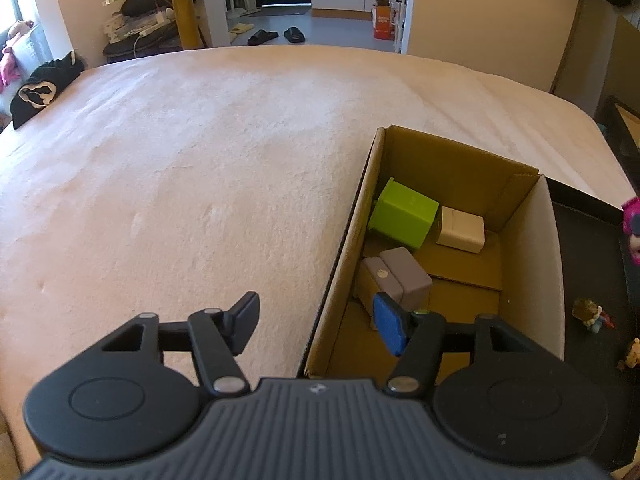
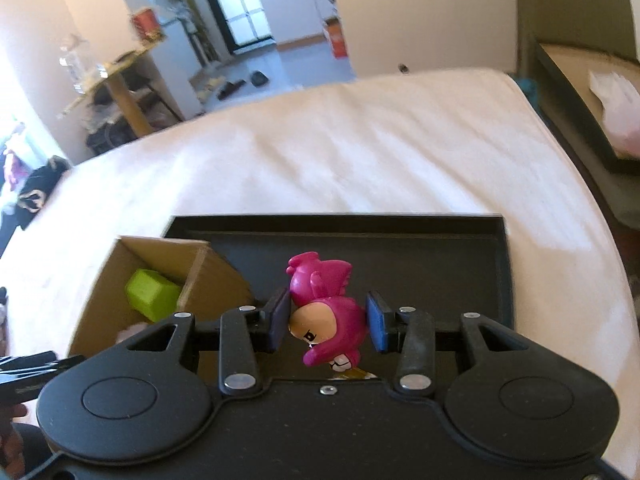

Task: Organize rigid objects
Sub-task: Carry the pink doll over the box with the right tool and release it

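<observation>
In my right hand, my fingers (image 2: 329, 322) are squeezed shut on a pink toy figure (image 2: 326, 312). One pad presses on each side of it, and it lies tipped over between them, with its face looking down and toward me. I hold it up above the black tray (image 2: 460, 264). The cardboard box (image 2: 200, 276) is my landmark. From the box, the toy is just off to the right, over the tray that sits beside the box on the bed (image 1: 200, 160). So my right hand is the one closer to the toy, because it has it. I think the next move depends on this one thing: the box lies to the left of my right fingers, so the toy would have to go left to get in, if that is where it goes. In my left hand, my fingers (image 1: 316, 326) are open and hold nothing. They hover at the near left wall of the box, one pad over the bed and the blue pad over the inside. In the box there is a green block (image 1: 402, 216), a white block (image 1: 460, 230) and a grey block (image 1: 400, 276). Two small toys (image 1: 590, 314) lie on the tray, to the right of the box.
</observation>
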`<action>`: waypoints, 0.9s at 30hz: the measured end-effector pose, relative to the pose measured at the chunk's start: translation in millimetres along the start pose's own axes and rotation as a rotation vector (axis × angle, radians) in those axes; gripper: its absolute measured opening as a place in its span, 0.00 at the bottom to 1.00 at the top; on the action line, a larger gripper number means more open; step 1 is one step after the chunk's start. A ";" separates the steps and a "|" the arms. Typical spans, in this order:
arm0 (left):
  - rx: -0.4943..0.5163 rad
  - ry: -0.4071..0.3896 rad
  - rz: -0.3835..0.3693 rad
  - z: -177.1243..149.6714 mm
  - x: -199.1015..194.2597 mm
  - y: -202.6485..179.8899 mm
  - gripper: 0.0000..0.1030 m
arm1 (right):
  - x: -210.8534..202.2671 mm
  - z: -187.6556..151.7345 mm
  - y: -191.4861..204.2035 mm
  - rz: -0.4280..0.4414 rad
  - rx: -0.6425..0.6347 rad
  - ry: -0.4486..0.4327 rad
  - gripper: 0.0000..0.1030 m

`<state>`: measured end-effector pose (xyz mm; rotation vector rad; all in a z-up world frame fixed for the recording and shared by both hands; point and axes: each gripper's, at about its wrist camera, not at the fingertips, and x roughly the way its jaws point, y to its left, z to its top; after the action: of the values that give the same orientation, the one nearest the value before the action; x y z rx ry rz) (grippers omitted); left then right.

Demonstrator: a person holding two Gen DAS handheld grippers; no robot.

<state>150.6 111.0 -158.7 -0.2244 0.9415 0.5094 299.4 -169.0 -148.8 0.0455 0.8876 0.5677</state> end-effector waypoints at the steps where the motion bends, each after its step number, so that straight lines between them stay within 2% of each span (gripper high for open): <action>1: -0.004 0.000 -0.001 -0.2 0.0 1.1 0.61 | 0.8 0.5 3.2 0.004 -0.003 -0.001 0.39; 4: -0.012 -0.002 -0.004 -1.0 -0.5 4.3 0.57 | -1.7 2.6 14.3 0.020 -0.011 -0.009 0.39; 7: -0.008 0.009 -0.010 -2.1 1.5 5.1 0.49 | -1.8 6.3 27.7 0.049 -0.020 -0.029 0.39; 12: -0.004 0.028 -0.029 -3.2 5.9 4.3 0.26 | -4.7 7.3 43.2 0.097 -0.056 -0.045 0.39; 18: -0.005 0.029 -0.065 -5.1 6.5 5.3 0.11 | -4.0 8.4 62.2 0.149 -0.087 -0.050 0.39; 27: 0.006 0.014 -0.070 -7.4 6.4 4.7 0.11 | 4.0 5.9 94.4 0.194 -0.125 -0.040 0.39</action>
<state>146.0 114.1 -168.1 -0.2548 0.9454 0.4415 263.3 -85.4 -122.7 0.0296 0.8125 0.7998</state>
